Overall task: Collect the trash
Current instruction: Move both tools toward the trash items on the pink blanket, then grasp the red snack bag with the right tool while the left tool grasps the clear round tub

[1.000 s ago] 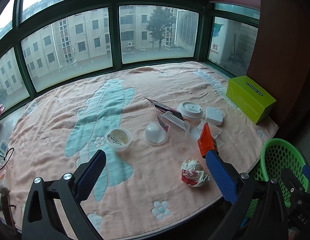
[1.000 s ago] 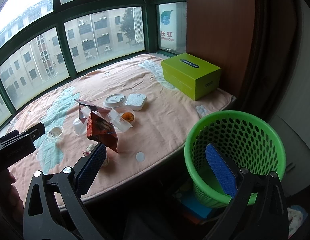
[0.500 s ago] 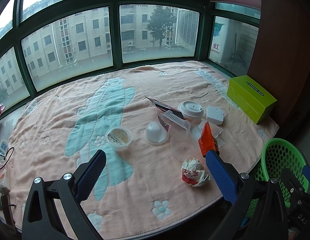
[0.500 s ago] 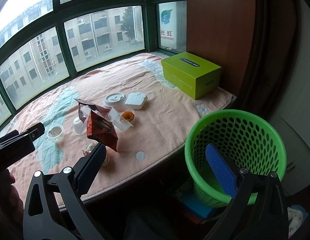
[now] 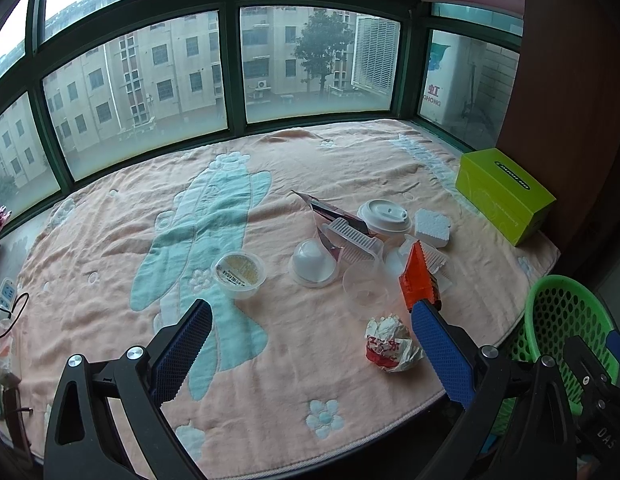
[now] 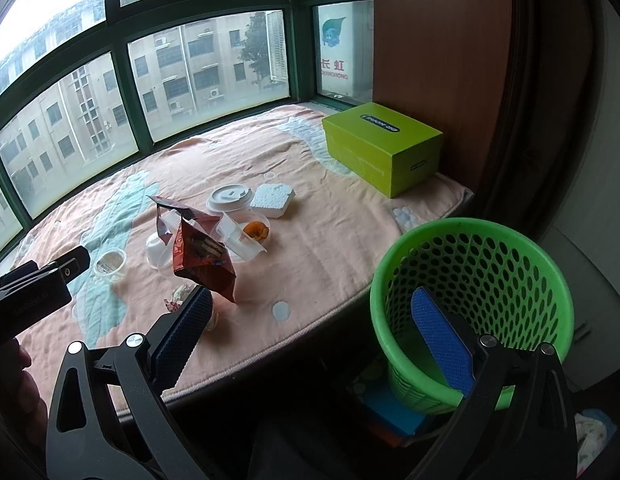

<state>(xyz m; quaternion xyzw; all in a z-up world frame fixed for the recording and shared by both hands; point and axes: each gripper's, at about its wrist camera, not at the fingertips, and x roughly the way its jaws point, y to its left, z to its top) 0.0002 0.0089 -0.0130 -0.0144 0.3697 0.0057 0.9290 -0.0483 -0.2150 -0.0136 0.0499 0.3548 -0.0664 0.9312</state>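
Pink blanket [image 5: 110, 240] covers the window seat, and the trash lies on it ahead of both grippers. The left gripper [image 5: 310, 344] has its two blue fingers spread wide and holds nothing. Just beyond its right finger lies one crumpled red-and-white wrapper [image 5: 390, 346], and further ahead stands one red snack bag [image 5: 417, 280]. Between the fingers and beyond them I count one small cup with a printed lid [image 5: 239, 273], one upturned white cup [image 5: 311, 259], one clear round cup [image 5: 364, 286], one white coffee lid [image 5: 384, 216], one white foam block [image 5: 431, 227] and one ribbed clear tray [image 5: 352, 238]. The right gripper [image 6: 310, 320] is also wide open and empty. One green mesh basket [image 6: 482, 264] stands behind its right finger, off the blanket's edge. One green box [image 6: 384, 146] sits far ahead.
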